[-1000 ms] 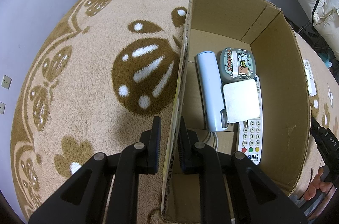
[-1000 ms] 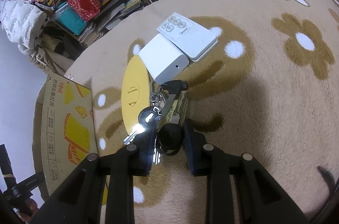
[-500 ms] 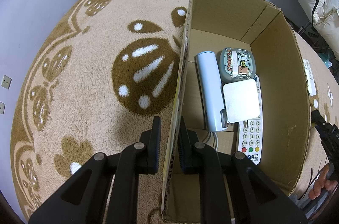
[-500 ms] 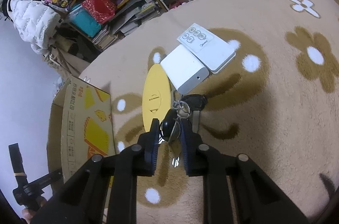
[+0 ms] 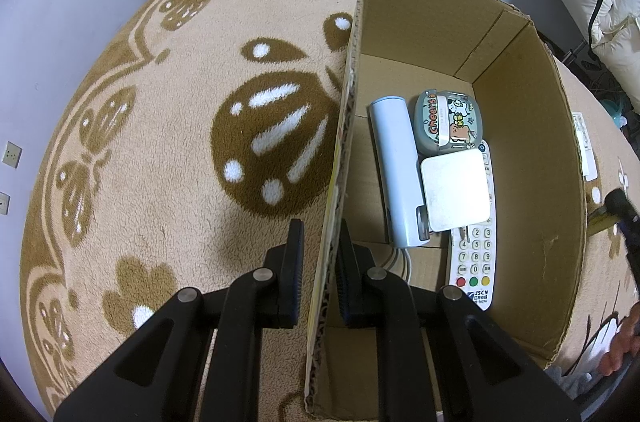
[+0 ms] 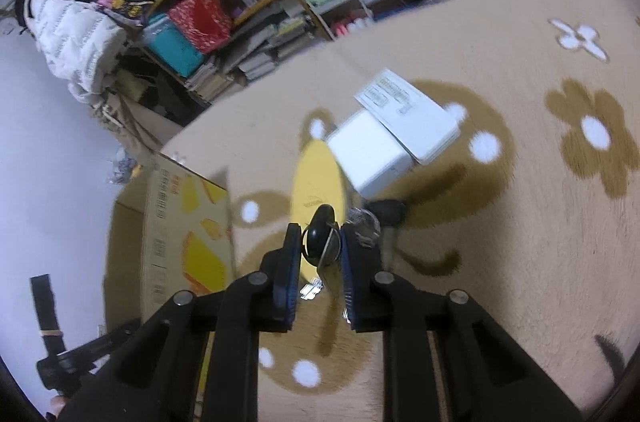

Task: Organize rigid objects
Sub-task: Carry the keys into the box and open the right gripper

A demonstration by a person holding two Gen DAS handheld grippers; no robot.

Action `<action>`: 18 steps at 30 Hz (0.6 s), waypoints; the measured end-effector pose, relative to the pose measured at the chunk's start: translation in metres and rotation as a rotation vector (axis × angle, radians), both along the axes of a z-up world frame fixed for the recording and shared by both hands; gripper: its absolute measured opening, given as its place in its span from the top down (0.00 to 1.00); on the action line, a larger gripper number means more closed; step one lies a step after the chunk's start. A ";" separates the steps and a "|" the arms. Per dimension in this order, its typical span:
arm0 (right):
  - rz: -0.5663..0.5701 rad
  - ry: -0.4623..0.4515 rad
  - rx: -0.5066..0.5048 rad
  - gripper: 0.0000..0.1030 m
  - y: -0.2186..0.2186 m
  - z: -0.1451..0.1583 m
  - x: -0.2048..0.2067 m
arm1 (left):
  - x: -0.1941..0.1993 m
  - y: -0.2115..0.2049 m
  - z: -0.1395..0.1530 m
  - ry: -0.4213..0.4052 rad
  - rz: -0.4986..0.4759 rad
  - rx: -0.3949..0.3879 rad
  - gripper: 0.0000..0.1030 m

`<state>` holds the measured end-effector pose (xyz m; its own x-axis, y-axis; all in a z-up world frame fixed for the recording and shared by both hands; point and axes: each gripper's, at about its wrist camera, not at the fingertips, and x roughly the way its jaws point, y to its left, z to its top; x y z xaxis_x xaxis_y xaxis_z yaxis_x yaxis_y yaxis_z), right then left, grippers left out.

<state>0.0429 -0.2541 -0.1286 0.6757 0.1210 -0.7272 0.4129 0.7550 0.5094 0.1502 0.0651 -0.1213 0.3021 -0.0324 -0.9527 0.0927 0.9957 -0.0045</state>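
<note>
The open brown cardboard box (image 5: 520, 150), its wall pinched by the left gripper (image 5: 318, 262), holds a pale-blue tube (image 5: 394, 166), cartoon-printed grey case (image 5: 446, 122), white square pad (image 5: 456, 194) and white button remote (image 5: 474, 262); the right gripper (image 6: 320, 254) clamps a black-fobbed key bunch (image 6: 320, 238).

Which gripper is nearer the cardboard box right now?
Left. The left gripper is clamped on the cardboard box wall, fingers on either side. The right gripper holds the bunch of keys above the rug beside it.

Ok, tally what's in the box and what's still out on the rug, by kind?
In the cardboard box:
Remote control: 1
Pale blue tube-shaped case: 1
White square device: 1
Cartoon tin: 1
Out on the rug:
White block: 1
Flat white remote: 1
Yellow disc: 1
Key bunch, in the right gripper: 1
Total: 8
</note>
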 end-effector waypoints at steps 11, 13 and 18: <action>0.109 -0.060 -0.060 0.80 0.031 0.041 0.028 | 0.000 0.001 0.001 0.000 -0.001 0.001 0.86; 0.149 -0.084 -0.073 0.80 0.044 0.053 0.034 | 0.000 0.001 0.001 0.000 0.000 0.000 0.86; 0.245 -0.143 -0.093 0.80 0.080 0.080 0.047 | 0.000 0.001 0.001 0.000 -0.001 0.000 0.86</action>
<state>0.0896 -0.1743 -0.0486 0.7307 0.2306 -0.6426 0.1420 0.8693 0.4735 0.1505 0.0657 -0.1201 0.3017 -0.0323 -0.9529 0.0935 0.9956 -0.0041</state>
